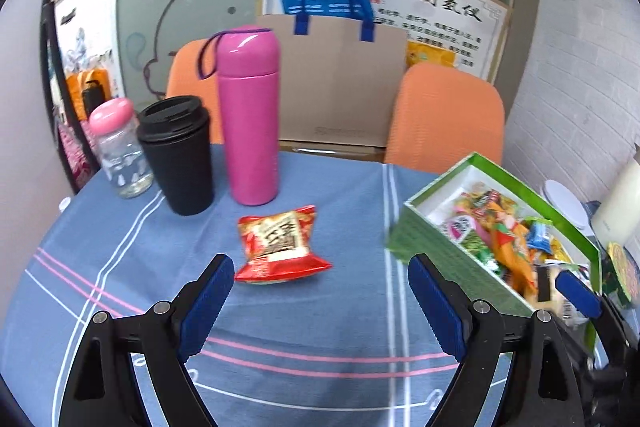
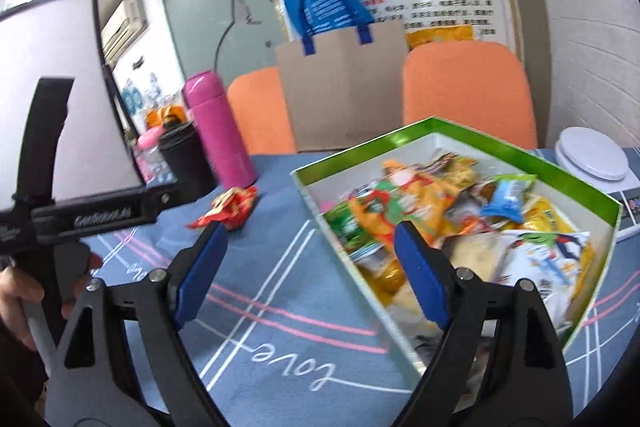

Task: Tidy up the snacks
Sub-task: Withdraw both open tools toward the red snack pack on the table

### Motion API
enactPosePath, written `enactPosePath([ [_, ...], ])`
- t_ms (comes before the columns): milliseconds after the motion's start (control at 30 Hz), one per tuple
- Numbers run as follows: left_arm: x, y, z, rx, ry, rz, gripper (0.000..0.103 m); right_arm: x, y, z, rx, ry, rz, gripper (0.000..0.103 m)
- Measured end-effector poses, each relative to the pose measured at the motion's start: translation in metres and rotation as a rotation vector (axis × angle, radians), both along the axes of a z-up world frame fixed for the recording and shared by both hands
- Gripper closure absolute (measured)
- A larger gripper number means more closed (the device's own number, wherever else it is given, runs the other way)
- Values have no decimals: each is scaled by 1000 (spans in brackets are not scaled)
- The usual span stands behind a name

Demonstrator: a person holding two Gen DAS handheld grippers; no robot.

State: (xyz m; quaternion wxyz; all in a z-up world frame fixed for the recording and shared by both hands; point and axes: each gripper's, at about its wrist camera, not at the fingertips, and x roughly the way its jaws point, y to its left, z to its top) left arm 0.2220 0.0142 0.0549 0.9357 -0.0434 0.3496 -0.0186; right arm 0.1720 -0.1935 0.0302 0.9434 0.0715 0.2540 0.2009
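Left gripper (image 1: 321, 281): blue-padded jaws spread wide and empty, low over the blue striped tablecloth (image 1: 120, 267), aimed at the snack.
Right gripper (image 2: 308, 259): jaws also apart, holding nothing, poised over the near edge of the box.
Loose snack: a red crinkly foil packet (image 1: 280, 245) lies flat on the cloth just ahead of the left gripper, near the tall pink flask (image 1: 250, 115) and black lidded cup (image 1: 178, 155).
Destination: the green-walled cardboard box (image 2: 532, 157) to the right, already heaped with mixed wrapped snacks.
Risk – slip: the glossy, puffed packet could squirt out if the pads close on its sloping end rather than its middle.
Risk – collision: a wide swing could clip the flask or cup; a crowded box may let the packet slide off the heap.
Unclear: packet lettering is blurred; the box's far-right corner and the white round object (image 2: 592, 157) behind it are cut off or partly hidden.
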Motion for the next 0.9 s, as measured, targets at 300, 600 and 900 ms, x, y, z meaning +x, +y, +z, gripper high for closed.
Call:
enactPosePath([
  [300,19,30,-33,31,69,56,12,12,48,-3,-85,70,94,18],
  [600,49,46,-59,-42,144,59,12,23,69,-33,-122,159,169,18],
  [900,82,33,-73,-29,176,-1,38,21,61,-34,-108,151,149,18],
])
